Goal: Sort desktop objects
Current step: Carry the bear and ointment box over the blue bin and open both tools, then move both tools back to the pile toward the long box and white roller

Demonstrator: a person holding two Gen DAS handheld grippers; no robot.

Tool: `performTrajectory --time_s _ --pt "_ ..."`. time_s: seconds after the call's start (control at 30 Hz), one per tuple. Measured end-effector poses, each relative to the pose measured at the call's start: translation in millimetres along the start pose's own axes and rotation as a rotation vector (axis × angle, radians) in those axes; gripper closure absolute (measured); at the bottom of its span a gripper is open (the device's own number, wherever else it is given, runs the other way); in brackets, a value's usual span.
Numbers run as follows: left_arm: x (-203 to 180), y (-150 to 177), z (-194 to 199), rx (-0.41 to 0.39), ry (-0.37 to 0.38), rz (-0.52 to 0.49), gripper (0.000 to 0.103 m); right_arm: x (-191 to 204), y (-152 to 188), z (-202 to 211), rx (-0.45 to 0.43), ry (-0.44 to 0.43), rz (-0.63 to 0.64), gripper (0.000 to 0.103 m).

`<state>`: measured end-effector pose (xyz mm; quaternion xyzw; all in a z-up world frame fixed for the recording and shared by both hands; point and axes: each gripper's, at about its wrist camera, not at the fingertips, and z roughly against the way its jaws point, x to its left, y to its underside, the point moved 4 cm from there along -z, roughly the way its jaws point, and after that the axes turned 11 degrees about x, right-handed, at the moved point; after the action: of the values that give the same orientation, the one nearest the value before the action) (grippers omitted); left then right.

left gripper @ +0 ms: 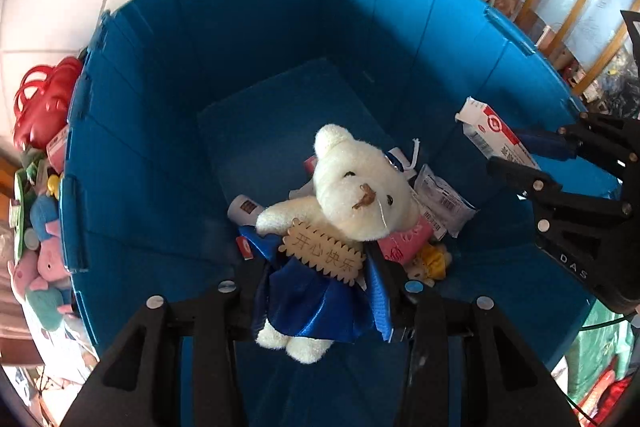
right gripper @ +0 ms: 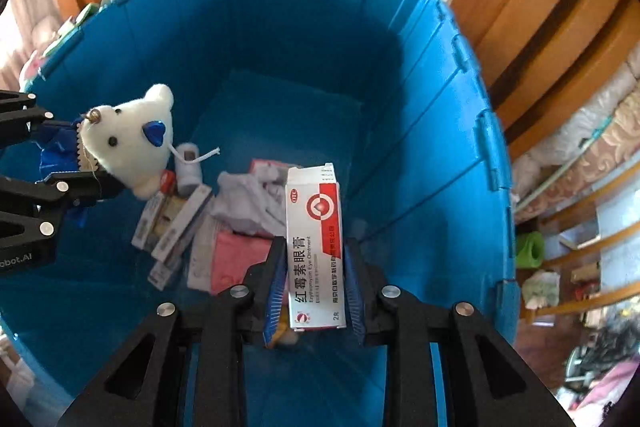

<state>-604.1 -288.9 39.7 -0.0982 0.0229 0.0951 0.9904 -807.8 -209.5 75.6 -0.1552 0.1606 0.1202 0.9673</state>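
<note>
A white plush bear (left gripper: 352,203) in a blue satin dress, with a wooden tag, is held by my left gripper (left gripper: 320,291), which is shut on its body above the blue bin (left gripper: 248,39). It also shows in the right wrist view (right gripper: 128,139). My right gripper (right gripper: 316,283) is shut on a white and red eye-ointment box (right gripper: 316,243), held upright over the bin (right gripper: 420,115). The box (left gripper: 496,135) and right gripper (left gripper: 516,155) show at the right in the left wrist view.
On the bin floor lie several small boxes (right gripper: 172,227), a pink packet (right gripper: 236,263), a white sachet (left gripper: 444,203) and a small yellow toy (left gripper: 432,263). Left of the bin are a red basket (left gripper: 44,103) and plush toys (left gripper: 44,267). Wooden furniture (right gripper: 540,7) stands to the right.
</note>
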Motion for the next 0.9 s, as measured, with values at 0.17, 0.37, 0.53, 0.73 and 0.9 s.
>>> performTrajectory --time_s 0.17,0.37,0.53,0.73,0.9 --pt "0 4 0 0.003 -0.035 0.018 0.046 3 2 -4 0.023 0.0 0.037 0.075" --pt "4 5 10 -0.033 -0.067 0.034 0.032 2 2 3 0.001 0.009 0.044 0.039" --pt "7 14 31 -0.104 -0.096 0.025 0.032 2 7 12 -0.033 0.005 0.045 0.013" --pt "44 58 88 -0.293 -0.147 0.07 0.032 24 15 47 -0.153 -0.05 0.054 0.0" --pt "106 115 115 -0.39 -0.187 0.188 0.032 76 10 88 -0.272 -0.161 0.094 0.0"
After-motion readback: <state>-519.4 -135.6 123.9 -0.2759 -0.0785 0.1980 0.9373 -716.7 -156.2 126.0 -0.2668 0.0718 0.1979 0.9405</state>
